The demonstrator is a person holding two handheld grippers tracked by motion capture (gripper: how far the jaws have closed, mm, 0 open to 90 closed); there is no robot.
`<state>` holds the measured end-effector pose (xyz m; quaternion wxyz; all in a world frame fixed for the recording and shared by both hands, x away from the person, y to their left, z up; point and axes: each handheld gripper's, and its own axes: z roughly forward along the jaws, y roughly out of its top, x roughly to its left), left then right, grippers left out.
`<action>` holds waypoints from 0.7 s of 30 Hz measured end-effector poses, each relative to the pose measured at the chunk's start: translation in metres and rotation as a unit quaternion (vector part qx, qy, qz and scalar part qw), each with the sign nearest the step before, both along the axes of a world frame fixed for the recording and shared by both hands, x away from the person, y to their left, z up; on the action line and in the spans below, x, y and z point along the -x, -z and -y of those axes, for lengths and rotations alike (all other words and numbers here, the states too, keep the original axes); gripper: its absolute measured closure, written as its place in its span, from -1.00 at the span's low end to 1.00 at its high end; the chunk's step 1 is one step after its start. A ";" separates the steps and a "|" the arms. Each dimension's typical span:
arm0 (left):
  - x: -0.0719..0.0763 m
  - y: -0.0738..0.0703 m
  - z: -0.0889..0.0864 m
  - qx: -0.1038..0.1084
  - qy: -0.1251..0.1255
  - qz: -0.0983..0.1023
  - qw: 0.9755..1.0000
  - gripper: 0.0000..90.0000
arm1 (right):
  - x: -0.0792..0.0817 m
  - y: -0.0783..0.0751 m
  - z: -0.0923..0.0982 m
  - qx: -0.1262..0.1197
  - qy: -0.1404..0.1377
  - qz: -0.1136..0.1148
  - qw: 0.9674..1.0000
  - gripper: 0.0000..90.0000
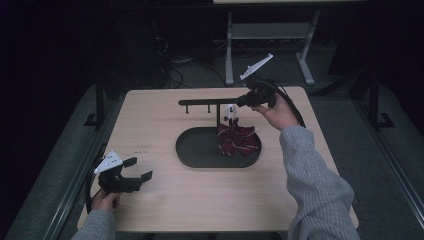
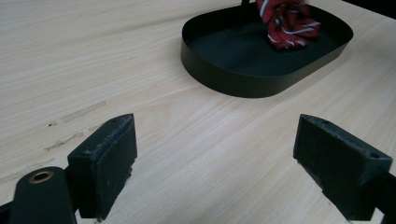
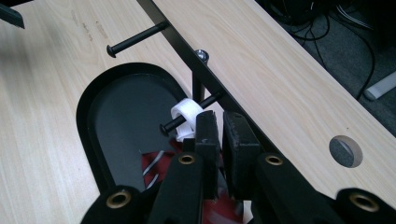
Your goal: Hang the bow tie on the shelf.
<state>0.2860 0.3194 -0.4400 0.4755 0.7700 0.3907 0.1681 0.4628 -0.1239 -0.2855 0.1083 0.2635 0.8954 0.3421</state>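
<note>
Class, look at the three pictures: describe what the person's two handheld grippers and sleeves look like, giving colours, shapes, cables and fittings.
Each gripper, left gripper and right gripper, is black with two blocky jaws and a pale three-cornered plate on top. Up close, the pads look rough and worn, and brass-coloured rivets sit in the jaw arms. A black cable trails from the right one. The sleeves are grey knit.

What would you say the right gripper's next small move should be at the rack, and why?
Probably open the right gripper a little and draw it back. The white loop already sits around a peg of the black rack, with the red striped tie hanging into the tray, so the hanging looks done. Its jaws are nearly together; whether they pinch fabric is unclear.
</note>
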 end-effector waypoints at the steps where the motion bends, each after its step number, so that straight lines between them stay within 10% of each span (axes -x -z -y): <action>1: 0.000 0.000 0.000 0.000 0.000 0.001 1.000 -0.71 | 0.000 0.000 0.001 0.000 -0.001 0.001 1.000 0.87; 21: 0.000 0.000 0.001 0.000 0.000 -0.001 1.000 -0.71 | 0.013 -0.003 0.016 -0.040 -0.015 -0.008 0.999 0.70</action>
